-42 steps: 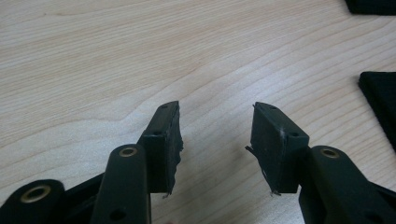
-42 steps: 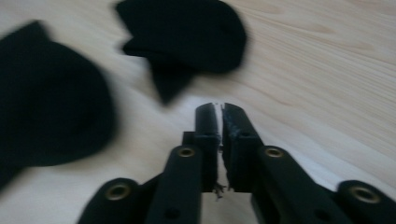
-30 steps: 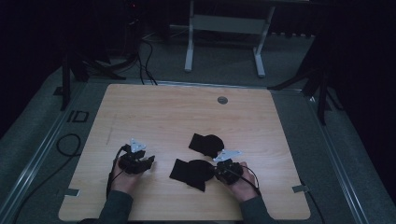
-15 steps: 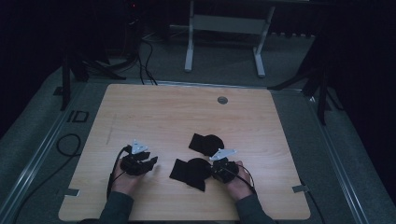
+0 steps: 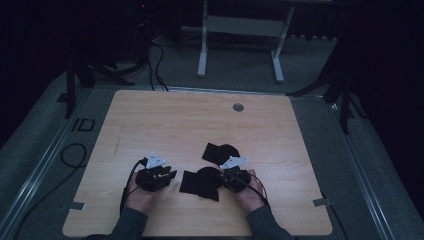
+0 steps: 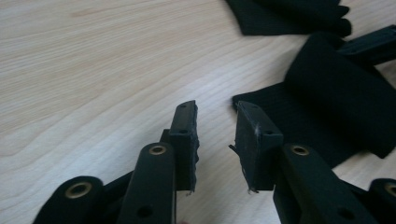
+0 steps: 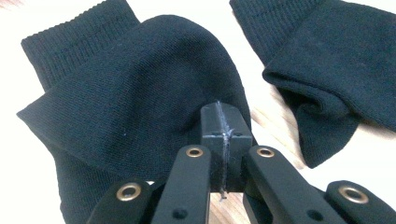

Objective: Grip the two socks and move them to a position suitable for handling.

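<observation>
On a pale wooden table (image 5: pixel 165 125), the right gripper (image 7: pixel 223 122) pinches a folded black knit sock (image 7: pixel 130 102), likely to fold it. Left of that sock, the left gripper (image 6: pixel 215 128), nothing between them, has just been closing. A 2nd black sock (image 7: pixel 327 56) lies beyond.

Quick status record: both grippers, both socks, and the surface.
surface: wooden table
near sock: black, folded over on itself, cuff toward the left gripper
far sock: black, lies apart from the near sock, untouched
right gripper: jaws shut, pinching the near sock's folded-over part
left gripper: jaws have just been closing, a gap left, nothing between them; tips just short of the near sock's cuff
</observation>
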Demonstrator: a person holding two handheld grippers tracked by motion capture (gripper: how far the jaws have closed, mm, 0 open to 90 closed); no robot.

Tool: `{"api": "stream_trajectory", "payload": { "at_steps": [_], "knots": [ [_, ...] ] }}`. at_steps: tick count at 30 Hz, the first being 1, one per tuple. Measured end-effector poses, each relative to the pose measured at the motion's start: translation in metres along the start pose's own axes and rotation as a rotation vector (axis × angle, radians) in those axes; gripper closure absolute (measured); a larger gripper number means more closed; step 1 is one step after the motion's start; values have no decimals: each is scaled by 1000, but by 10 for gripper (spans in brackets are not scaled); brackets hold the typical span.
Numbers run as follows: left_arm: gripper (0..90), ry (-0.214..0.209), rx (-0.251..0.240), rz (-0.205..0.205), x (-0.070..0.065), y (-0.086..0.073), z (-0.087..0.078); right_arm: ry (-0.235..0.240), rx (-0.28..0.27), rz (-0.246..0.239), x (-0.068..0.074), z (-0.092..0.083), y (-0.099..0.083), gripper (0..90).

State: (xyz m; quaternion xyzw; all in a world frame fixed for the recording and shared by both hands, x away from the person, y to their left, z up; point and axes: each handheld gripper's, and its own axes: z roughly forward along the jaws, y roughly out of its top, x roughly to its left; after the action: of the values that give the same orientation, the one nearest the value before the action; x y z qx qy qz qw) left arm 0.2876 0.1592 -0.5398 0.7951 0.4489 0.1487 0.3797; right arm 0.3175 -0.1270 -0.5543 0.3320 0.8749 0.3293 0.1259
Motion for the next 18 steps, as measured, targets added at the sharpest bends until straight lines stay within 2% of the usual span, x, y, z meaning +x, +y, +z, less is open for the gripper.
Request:
{"api": "stream_trajectory", "payload": {
  "at_steps": [3, 7, 12, 15, 18],
  "knots": [
    [731, -22, 1, 10, -7, 0, 2, 0, -2, 2, 0, 0, 0, 897],
    [785, -84, 19, 34, -19, 0, 10, 1, -4, 10, 0, 0, 0, 897],
    [866, -112, 34, 70, -31, 0, 18, 0, -6, 14, 0, 0, 0, 897],
    [894, -135, 45, 66, -35, -2, 24, 3, -7, 22, 0, 0, 0, 897],
    [899, -130, 67, 74, -37, -3, 29, 6, -7, 33, -1, 0, 0, 897]
  ]
}}
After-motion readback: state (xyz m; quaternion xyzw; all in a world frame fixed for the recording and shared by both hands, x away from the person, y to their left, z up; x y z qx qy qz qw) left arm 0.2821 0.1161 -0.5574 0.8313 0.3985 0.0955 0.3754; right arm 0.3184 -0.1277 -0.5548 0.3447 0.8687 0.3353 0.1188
